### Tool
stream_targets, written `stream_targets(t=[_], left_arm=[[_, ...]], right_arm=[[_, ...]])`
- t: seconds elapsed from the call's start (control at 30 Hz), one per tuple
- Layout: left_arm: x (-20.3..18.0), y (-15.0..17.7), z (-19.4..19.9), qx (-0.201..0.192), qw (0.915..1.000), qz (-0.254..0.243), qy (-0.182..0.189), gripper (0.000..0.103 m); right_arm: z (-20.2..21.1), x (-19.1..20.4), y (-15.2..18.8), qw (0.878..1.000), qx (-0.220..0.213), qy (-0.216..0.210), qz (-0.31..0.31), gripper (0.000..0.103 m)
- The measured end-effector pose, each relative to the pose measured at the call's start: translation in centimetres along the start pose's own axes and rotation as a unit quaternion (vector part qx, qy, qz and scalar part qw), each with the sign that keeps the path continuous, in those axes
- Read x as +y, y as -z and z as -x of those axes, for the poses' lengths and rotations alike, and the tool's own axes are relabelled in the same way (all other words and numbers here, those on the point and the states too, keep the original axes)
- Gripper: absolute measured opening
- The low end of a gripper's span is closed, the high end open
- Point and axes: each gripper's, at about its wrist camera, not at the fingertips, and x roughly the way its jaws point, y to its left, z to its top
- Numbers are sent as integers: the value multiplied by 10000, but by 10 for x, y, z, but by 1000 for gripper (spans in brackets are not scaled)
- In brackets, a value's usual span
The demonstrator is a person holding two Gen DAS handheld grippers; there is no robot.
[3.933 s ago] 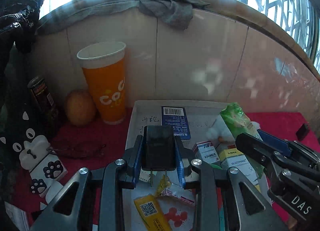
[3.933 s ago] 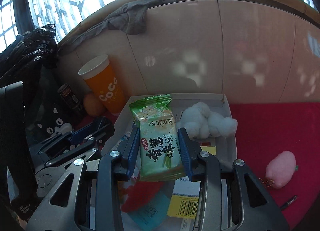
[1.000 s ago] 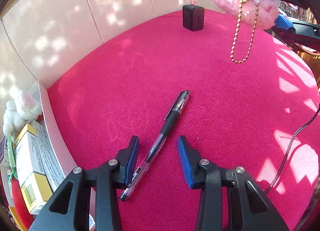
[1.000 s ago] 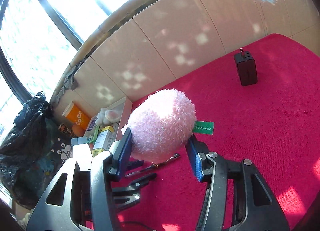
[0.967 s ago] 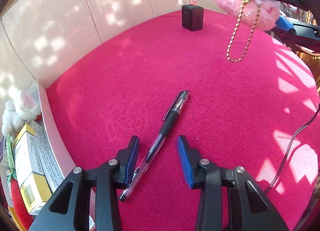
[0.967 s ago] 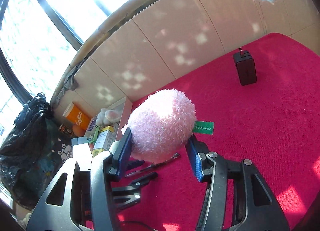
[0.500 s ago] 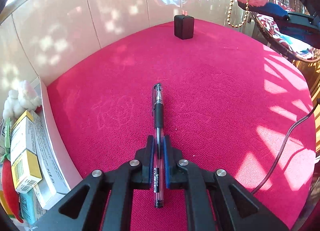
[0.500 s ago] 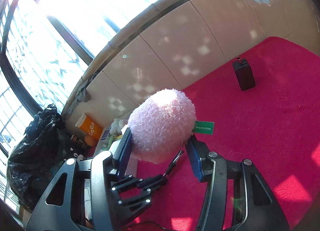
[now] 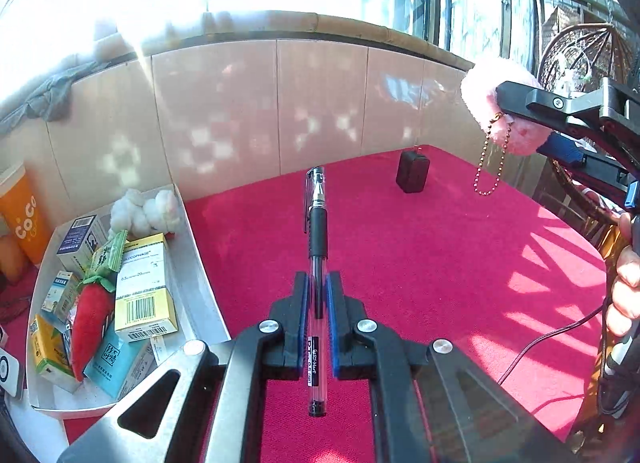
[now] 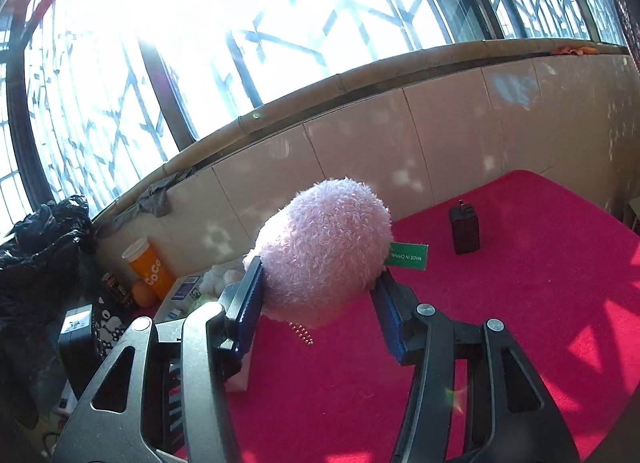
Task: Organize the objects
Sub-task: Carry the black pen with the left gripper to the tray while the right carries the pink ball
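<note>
Our left gripper (image 9: 316, 303) fingers clamped on a pen (image 9: 316, 247) lifted above the red surface (image 9: 440, 263), our right gripper (image 10: 320, 303) fingers squeezing a pink plush ball (image 10: 326, 255), white box (image 9: 192, 263) of packets to the left, black charger (image 9: 412, 177) standing beyond

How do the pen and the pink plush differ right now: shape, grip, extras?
The pen is thin, rigid, black and clear; the pink plush is round and fluffy. The left gripper is shut narrow on the pen; the right gripper stays wide around the plush. The plush trails a bead chain; the pen has none. Both are held above the red cloth.
</note>
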Motion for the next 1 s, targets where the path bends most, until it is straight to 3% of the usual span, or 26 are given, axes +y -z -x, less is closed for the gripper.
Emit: stream_targets(t=[0.23, 0.63, 1.0], left_arm=[[2, -8, 25, -374, 9986, -22, -368, 6], [54, 0, 60, -677, 9917, 716, -826, 6], [104, 12, 88, -904, 9789, 1332, -1254, 6]], right_arm=[[12, 21, 0, 9995, -124, -30, 289, 51], [6, 93, 16, 9920, -30, -431, 1183, 51], [-9, 144, 39, 9806, 196, -776, 1791, 51]])
